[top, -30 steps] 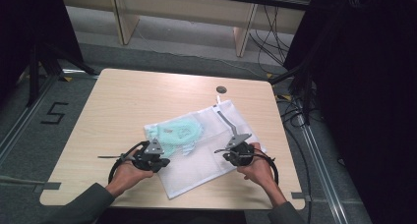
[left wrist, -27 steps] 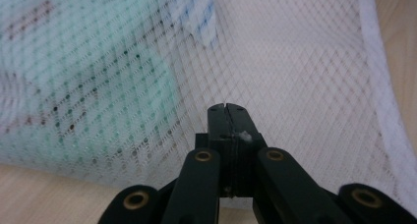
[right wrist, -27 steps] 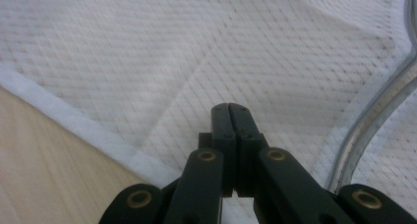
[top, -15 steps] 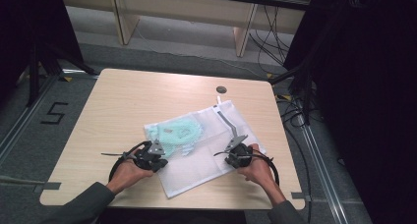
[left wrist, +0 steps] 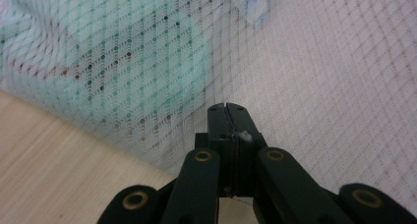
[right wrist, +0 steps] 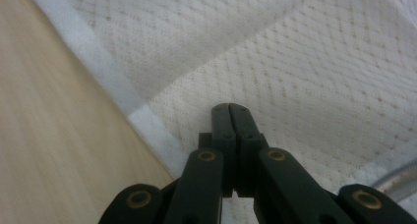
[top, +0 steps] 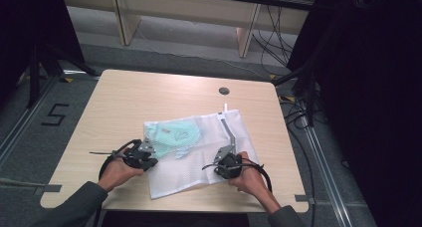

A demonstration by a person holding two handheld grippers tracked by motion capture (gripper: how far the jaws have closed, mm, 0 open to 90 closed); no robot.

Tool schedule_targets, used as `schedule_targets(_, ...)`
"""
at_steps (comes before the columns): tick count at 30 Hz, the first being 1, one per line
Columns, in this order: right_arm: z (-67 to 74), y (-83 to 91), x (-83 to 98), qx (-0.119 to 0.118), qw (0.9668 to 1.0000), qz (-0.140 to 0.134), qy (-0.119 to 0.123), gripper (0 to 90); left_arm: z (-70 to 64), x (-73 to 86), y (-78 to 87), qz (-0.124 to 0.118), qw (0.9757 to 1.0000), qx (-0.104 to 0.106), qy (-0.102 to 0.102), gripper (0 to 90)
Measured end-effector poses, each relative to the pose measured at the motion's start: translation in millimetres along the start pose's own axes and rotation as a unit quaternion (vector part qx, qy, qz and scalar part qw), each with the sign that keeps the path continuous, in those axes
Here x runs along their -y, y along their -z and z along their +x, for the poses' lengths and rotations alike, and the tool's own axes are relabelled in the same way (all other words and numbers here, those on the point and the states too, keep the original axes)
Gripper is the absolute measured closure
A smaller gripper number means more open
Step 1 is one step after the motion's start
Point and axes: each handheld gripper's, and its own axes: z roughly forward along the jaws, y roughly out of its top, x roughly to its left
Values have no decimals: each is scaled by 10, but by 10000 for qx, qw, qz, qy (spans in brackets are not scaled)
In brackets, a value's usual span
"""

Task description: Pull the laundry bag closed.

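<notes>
On the near half of the wooden table [top: 149,97] lies a white mesh laundry bag [top: 199,162], flat and slightly skewed, with one corner reaching toward the table's near edge. Inside the bag, toward its left and far part, a mint-green garment [top: 176,134] shows through the netting; in the left gripper view the same garment [left wrist: 123,52] appears as a green blur behind the mesh [left wrist: 319,76]. Along the bag's right side runs a grey zipper strip [top: 228,127], ending at the bag's far right corner. At the bag's left edge sits the left gripper [top: 147,155], held in the person's left hand [top: 117,172]; its own view shows the jaws pressed together with the tips [left wrist: 226,108] against the netting and a scrap of white caught between them, so it looks clamped on the mesh, though how much fabric is pinched is hard to tell. At the bag's right side, just below the zipper strip, the right gripper [top: 225,160] is held in the right hand [top: 249,177]; its jaws are also closed tight, tips [right wrist: 229,108] resting on the white mesh beside the bag's hemmed border [right wrist: 98,62], and whether fabric is caught there cannot be told. Beyond the bag, near the table's far edge, is a small dark round grommet [top: 224,90]. Left of the table, a "5" [top: 54,115] is marked on the grey floor.
</notes>
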Motion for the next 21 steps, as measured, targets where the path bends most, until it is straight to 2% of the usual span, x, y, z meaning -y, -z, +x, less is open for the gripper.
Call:
schedule_targets(1, 49, -11, -39, -47, 10000, -14, 83, 900, 41, 39, 23, -25, 9999, -54, 86, 892)
schedule_targets(3, 98, -23, -66, -134, 9998, -32, 127, 900, 73, 62, 41, 2, 9999, -59, 87, 892)
schedule_targets(6, 141, -37, -90, -192, 9997, -78, 163, 900, 139, 134, 84, -18, 9996, -119, 249, 891)
schedule_targets(8, 188, -51, -125, -291, 9994, -89, 155, 900, 196, 173, 128, 75, 9994, -156, 287, 887)
schedule_targets(10, 227, -69, -165, -340, 9992, -105, 201, 900, 205, 189, 130, 62, 9992, -321, 246, 888)
schedule_targets(12, 278, -79, -207, -358, 9988, -94, 316, 900, 226, 195, 153, 108, 9994, -291, 157, 889)
schedule_targets(13, 305, -88, -221, -381, 9986, -124, 345, 900, 233, 199, 162, 184, 9992, -239, 258, 890)
schedule_targets(15, 325, -97, -234, -433, 9984, -143, 349, 900, 240, 211, 160, 94, 9993, -297, 198, 890)
schedule_targets(17, 357, -107, -262, -471, 9980, -150, 395, 900, 284, 235, 171, 73, 9992, -234, 307, 889)
schedule_targets(18, 357, -108, -264, -485, 9979, -154, 398, 900, 301, 239, 170, 89, 9990, -272, 339, 889)
schedule_targets(21, 358, -109, -261, -484, 9980, -170, 378, 900, 309, 246, 185, 102, 9990, -326, 279, 889)
